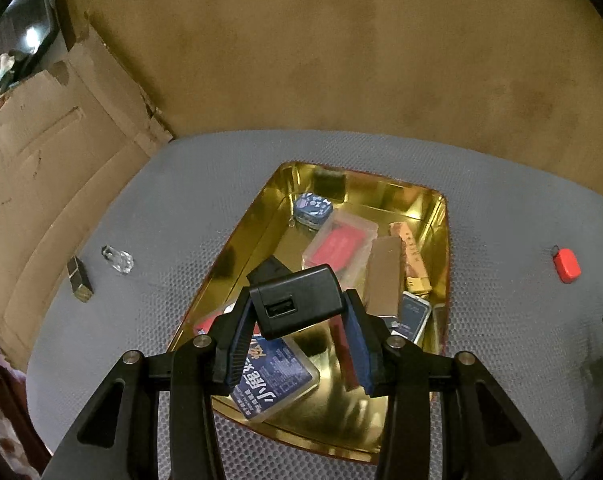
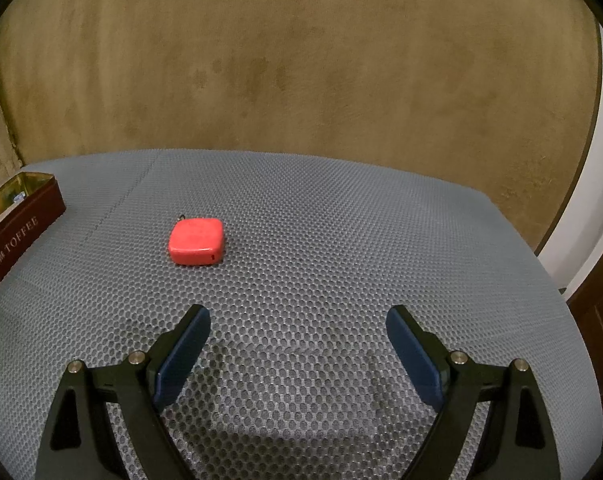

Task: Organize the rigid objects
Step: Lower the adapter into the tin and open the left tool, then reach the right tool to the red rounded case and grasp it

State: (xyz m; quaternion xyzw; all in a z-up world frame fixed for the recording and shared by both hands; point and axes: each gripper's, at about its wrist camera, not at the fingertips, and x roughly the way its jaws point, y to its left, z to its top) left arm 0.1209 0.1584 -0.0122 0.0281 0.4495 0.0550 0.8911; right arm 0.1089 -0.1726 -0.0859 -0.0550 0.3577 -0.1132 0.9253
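Observation:
My left gripper point(image 1: 297, 304) is shut on a black USB charger block point(image 1: 297, 300), held above the gold tin tray point(image 1: 441, 240). The tray holds several items: a blue patterned tin point(image 1: 312, 208), a clear case with a red card point(image 1: 339, 246), a blue card pack point(image 1: 271, 376), a brown flat box point(image 1: 383, 276). A small red square case point(image 1: 566, 265) lies on the grey mat to the right. In the right wrist view the same red case point(image 2: 196, 241) lies ahead and left of my right gripper point(image 2: 297, 320), which stands open and empty.
A clear glass bottle point(image 1: 118, 259) and a dark gold-ended stick point(image 1: 79, 279) lie on the grey honeycomb mat point(image 2: 341, 240) left of the tray. Cardboard point(image 1: 41, 168) leans at the left. The tray's maroon side point(image 2: 13, 240) shows at the left edge. A tan wall point(image 2: 301, 60) stands behind.

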